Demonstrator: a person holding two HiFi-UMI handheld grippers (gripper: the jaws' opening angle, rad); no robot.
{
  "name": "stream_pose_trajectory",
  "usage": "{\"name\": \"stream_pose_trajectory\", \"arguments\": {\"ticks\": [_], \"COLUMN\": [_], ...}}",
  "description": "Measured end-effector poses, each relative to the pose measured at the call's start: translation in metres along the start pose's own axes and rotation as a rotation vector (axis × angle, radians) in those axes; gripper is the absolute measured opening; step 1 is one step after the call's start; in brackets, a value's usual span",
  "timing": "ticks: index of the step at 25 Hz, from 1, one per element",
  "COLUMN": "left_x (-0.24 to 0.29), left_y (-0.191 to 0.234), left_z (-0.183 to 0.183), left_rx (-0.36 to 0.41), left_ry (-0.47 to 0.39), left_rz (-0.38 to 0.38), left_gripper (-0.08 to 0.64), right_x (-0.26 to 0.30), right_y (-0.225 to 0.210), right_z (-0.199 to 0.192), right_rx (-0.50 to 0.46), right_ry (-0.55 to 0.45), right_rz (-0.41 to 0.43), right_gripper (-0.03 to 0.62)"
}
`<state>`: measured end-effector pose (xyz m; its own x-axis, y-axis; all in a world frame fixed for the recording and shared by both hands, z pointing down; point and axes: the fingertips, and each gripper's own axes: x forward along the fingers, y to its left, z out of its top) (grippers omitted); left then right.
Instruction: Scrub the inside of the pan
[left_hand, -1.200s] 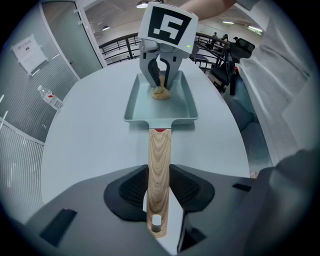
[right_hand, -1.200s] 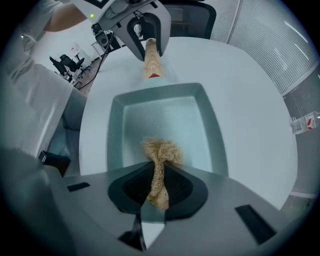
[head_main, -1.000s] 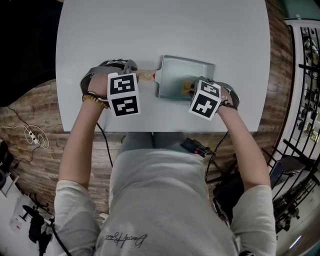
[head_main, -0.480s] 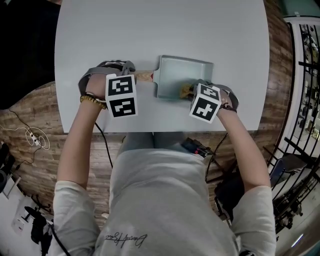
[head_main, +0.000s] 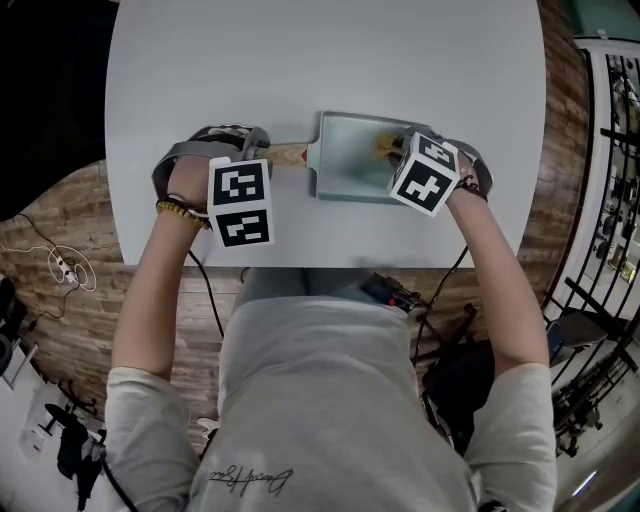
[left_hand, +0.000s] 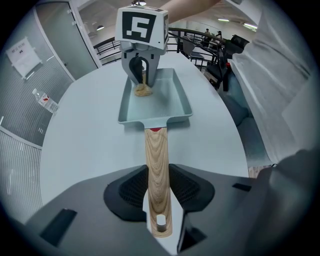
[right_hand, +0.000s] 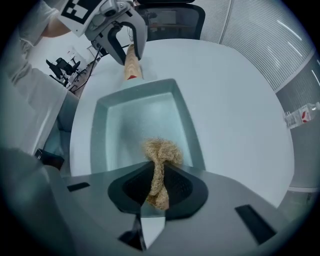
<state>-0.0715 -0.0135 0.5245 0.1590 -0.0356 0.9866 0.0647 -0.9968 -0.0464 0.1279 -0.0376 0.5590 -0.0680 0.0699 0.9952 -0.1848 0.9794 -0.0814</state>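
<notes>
Pinched nearest, between jaws of left gripper: light wooden handle of grey-blue rectangular metal pan. Squeezed between right gripper jaws: tan fibrous scrubbing wad, down on pan floor by far wall. Beneath: round white table.

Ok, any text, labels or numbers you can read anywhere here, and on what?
Nothing can be read for sure.
Shirt: cursive script, too blurred.
Wall notice: too small.
Bottle: red label, too small.
Marker cubes: square patterns, no letters.
</notes>
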Motion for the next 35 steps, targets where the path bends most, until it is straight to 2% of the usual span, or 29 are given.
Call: {"name": "stream_pose_trajectory", "arguments": {"ticks": [8, 13, 15, 18, 25, 35], "left_x": [0.001, -0.002, -0.002, 0.000, 0.004, 0.006], "left_y": [-0.002, -0.004, -0.004, -0.002, 0.004, 0.007], "left_z": [0.001, -0.001, -0.003, -0.003, -0.003, -0.003], "left_rx": [-0.023, -0.069, -0.085, -0.114, -0.145, -0.148], "left_ry": [-0.019, -0.033, -0.026, -0.021, -0.030, -0.033], "left_rz": [-0.007, 0.002, 0.013, 0.019, 0.012, 0.012], "left_gripper": [0.140, 0.141, 0.140, 0.141, 0.143, 0.143], "right_x": [0.000, -0.002, -0.002, 0.000, 0.004, 0.006], "right_y": [-0.023, -0.022, -0.021, -0.017, 0.009, 0.057], "right_z": [0.003, 0.008, 0.009, 0.007, -0.006, -0.020], "right_rx": [-0.058, -0.135, -0.155, -0.155, -0.136, -0.089], "right_ry": [0.000, -0.012, -0.009, 0.010, 0.058, 0.076], "right_rz": [-0.089, -0.224, -0.245, -0.200, -0.038, 0.166], "right_gripper": [0.072, 0.072, 0.071, 0.071, 0.071, 0.069]}}
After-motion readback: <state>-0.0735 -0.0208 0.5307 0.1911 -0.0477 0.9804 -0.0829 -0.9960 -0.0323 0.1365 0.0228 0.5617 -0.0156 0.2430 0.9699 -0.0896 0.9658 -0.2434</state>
